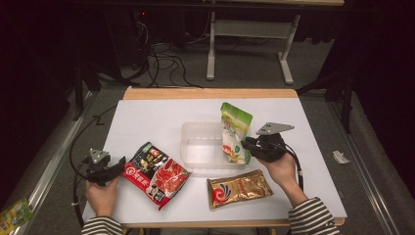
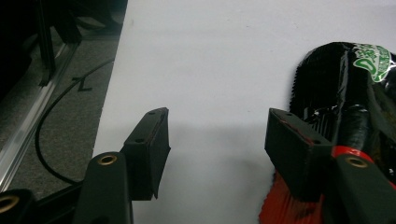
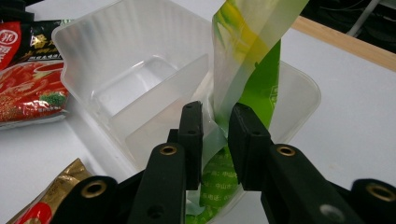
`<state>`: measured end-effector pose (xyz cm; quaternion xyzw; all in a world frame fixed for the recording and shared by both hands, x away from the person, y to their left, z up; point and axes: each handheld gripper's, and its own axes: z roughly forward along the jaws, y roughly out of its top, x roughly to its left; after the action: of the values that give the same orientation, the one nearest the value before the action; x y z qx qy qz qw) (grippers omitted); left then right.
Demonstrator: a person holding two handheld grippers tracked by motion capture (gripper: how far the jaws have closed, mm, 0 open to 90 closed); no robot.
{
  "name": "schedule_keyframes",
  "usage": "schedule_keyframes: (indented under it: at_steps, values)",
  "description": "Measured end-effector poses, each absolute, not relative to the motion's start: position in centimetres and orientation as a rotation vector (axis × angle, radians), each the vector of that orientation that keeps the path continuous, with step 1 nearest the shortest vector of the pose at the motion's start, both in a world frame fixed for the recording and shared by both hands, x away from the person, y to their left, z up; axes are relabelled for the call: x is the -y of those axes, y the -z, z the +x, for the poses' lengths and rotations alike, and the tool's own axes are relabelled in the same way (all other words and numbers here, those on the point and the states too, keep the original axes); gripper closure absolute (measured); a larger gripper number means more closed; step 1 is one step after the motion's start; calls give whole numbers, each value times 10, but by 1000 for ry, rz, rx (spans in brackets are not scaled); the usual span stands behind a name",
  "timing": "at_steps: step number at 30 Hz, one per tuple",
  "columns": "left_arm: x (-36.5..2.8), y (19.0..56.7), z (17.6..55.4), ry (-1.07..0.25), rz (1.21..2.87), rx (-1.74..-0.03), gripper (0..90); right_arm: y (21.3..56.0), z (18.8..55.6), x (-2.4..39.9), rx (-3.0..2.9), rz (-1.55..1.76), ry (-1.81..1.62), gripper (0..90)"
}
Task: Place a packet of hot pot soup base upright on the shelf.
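The green snack pouch (image 1: 235,133) stands upright at the right end of the clear plastic container (image 1: 195,147), its lower half inside the tub and its top leaning toward twelve o'clock. The right gripper (image 1: 246,145) comes in from three o'clock; in the right gripper view its jaws are pinched on the pouch's (image 3: 243,65) side seam, the film twisted between the pads, with the container's wall (image 3: 116,84) just beyond.

By my reading, the step in hand is packing the pouches into the tub, and this one is partly in. The next move calls for lowering or tipping it flat onto the tub floor before the jaws let go, since a tall, light bag is likely to flop over the rim.

The left gripper (image 1: 119,165) rests at eight o'clock, jaws wide apart over bare table with nothing between them, its right jaw just beside the edge of the red and black noodle packet (image 1: 155,174). That packet (image 2: 345,93) lies flat at seven o'clock of the tub; a gold foil packet (image 1: 239,188) lies at five o'clock.

The white tabletop (image 1: 147,117) has a wooden edge at twelve o'clock. Beyond it, grey carpet, loose black cables (image 1: 166,63) and a white desk frame (image 1: 249,44) sit in a dark room.
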<state>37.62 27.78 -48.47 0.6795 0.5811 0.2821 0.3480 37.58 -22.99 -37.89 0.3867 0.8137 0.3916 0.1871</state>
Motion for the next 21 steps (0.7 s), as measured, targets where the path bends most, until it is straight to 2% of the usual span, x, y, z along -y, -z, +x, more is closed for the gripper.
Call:
schedule_keyframes:
  at_steps: [3, 21]
  values:
    - [-278, 485, 376, -735, 1763, -1503, 404, 381, 376, 229, -2311, 1084, -1094, 811]
    - [-278, 485, 376, -736, 1758, -1507, 402, 403, 370, 229, -2351, 1095, -1025, 884]
